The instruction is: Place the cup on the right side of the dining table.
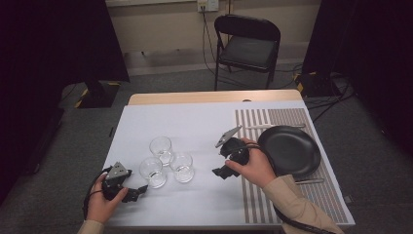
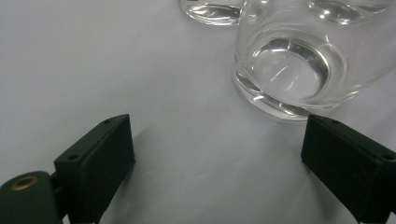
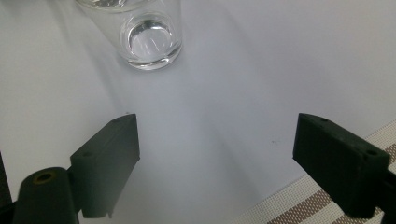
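Three glasses [image 1: 166, 161] clustered near desk [image 1: 195, 122] front edge; left gripper [image 1: 139, 191] and right gripper [image 1: 219, 171] flank them, fingers spread, holding nothing; black plate [image 1: 290, 150] at right edge

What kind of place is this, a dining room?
More likely a staged recording room: black curtains, a lone folding chair, and a table laid with three glasses and a black plate.
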A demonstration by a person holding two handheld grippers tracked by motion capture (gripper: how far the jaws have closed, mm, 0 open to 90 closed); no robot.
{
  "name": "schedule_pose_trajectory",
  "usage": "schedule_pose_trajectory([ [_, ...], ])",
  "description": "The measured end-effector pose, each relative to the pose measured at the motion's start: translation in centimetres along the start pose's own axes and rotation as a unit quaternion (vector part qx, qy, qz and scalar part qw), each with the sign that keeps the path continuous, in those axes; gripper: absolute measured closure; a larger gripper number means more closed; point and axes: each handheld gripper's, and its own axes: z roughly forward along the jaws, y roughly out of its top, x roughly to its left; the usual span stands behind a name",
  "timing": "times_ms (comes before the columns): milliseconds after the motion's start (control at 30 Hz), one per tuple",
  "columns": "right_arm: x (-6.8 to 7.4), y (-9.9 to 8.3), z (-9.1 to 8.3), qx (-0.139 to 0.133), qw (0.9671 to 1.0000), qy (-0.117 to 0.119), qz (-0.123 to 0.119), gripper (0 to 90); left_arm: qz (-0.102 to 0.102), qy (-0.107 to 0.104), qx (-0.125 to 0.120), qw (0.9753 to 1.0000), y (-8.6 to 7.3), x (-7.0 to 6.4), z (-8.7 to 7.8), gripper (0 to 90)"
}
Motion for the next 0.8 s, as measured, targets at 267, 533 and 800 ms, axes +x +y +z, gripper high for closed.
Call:
schedule_pose_trajectory([
  [267,-0.1,0.5,-0.1,-0.002,1.0000,0.001,-0.001,13.7,0.000,0.000,0.000,1.0000,0.0,0.0,0.0,8.7],
  [533,-0.1,1.0,-0.1,-0.002,1.0000,0.000,-0.003,13.7,0.000,0.000,0.001,1.0000,0.0,0.0,0.0,8.5],
  [800,0.1,1.8,0.1,-0.005,0.9999,0.002,-0.010,13.7,0.001,0.000,0.001,1.0000,0.0,0.0,0.0,8.4],
])
